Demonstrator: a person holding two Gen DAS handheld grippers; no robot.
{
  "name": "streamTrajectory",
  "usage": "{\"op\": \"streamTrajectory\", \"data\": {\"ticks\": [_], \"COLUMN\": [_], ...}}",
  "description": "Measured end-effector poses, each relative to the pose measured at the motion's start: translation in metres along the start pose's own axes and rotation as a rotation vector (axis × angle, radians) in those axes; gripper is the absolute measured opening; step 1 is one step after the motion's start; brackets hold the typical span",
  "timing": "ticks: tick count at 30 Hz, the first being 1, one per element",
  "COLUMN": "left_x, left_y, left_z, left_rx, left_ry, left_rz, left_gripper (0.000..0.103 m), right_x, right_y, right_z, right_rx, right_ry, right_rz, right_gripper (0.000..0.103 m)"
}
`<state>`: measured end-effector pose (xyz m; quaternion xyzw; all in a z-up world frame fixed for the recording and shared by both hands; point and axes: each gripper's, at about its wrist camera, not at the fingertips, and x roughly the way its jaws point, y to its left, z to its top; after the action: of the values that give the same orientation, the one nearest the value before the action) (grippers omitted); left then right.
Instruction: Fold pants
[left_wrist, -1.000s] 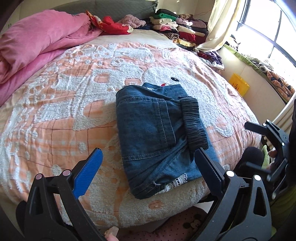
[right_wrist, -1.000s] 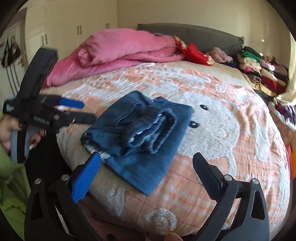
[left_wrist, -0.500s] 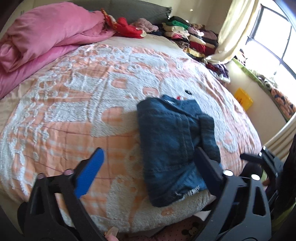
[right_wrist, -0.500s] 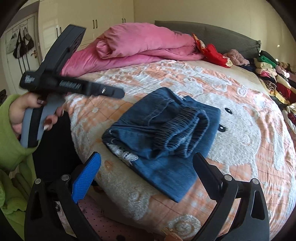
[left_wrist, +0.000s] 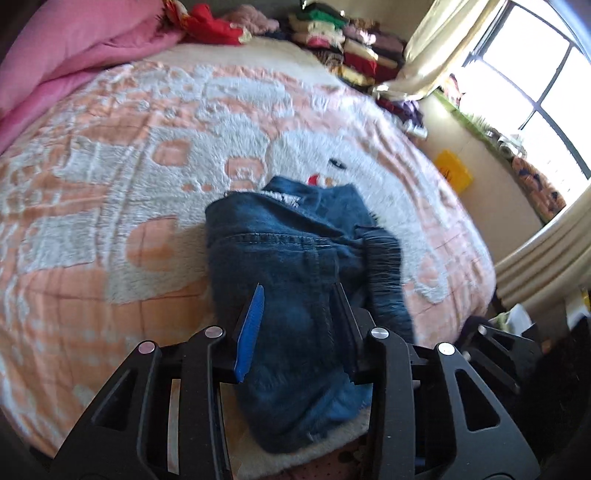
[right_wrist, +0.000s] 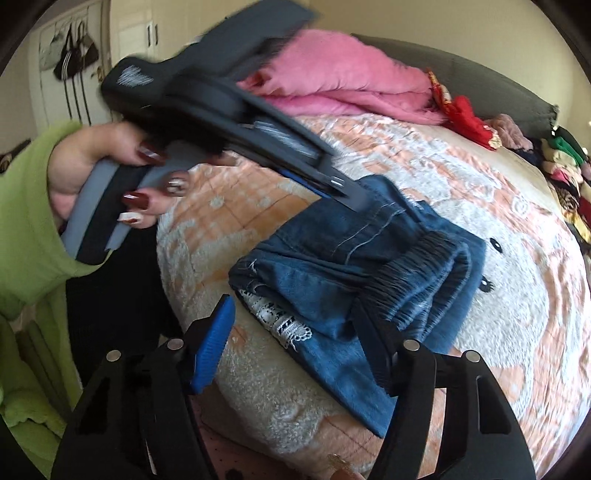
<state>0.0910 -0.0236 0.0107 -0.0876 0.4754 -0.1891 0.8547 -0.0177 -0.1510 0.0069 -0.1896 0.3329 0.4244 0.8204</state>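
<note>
While the folded denim pants (left_wrist: 295, 266) lie near the foot edge of the bed (left_wrist: 122, 192), on its peach-and-white fleece blanket, we see the left gripper (left_wrist: 297, 295) poised over them, its fingers narrowed but with a gap between them and denim showing in that gap. From the right wrist view, its tips meet the top fold of the pants (right_wrist: 354, 258); whether they pinch cloth we cannot tell, as the frame is blurred. The right gripper (right_wrist: 295, 314) hangs just before the near corner of the bundle, its fingers wide apart and holding nothing. We note a lace trim (right_wrist: 280, 321) at the near hem, a pink duvet (right_wrist: 343, 85) at the head of the bed, and stacked clothes (left_wrist: 347, 44) by the window.
</note>
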Motion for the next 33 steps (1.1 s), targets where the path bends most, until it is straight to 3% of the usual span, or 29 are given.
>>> {"op": "streamTrajectory", "data": {"ticks": [5,12,15,16,20,23,30,33], "left_x": [0.029,0.036,0.038,0.038,0.04,0.04,0.038,0.037], "left_y": [0.012,0.021,0.025,0.025,0.027,0.028,0.029,0.028], "left_z": [0.008,0.012,0.012,0.012,0.014,0.013,0.012,0.012], "left_rx": [-0.01,-0.02,-0.028,-0.032,-0.031,-0.035,-0.037,-0.034], "left_ry": [0.052,0.068,0.072,0.072,0.07,0.065,0.063,0.064], "left_rz": [0.042,0.037,0.036,0.033,0.024,0.017,0.019,0.023], "left_gripper": [0.029,0.029,0.029,0.029,0.029,0.029,0.03,0.03], "right_x": [0.016,0.044,0.058,0.058,0.038,0.022,0.039,0.017], "right_y": [0.008,0.009,0.01,0.01,0.01,0.014,0.02,0.019], "right_z": [0.008,0.021,0.023,0.022,0.018,0.009,-0.02,-0.013], "right_rx": [-0.068,-0.142,-0.161,-0.158,-0.153,-0.167,-0.148,-0.13], "right_ry": [0.021,0.066,0.085,0.09,0.07,0.051,0.162,0.075], "right_rz": [-0.017,-0.013,0.013,0.045,0.112,0.136,0.118,0.141], "right_gripper": [0.061,0.059,0.035,0.021,0.006,0.006,0.006,0.012]}}
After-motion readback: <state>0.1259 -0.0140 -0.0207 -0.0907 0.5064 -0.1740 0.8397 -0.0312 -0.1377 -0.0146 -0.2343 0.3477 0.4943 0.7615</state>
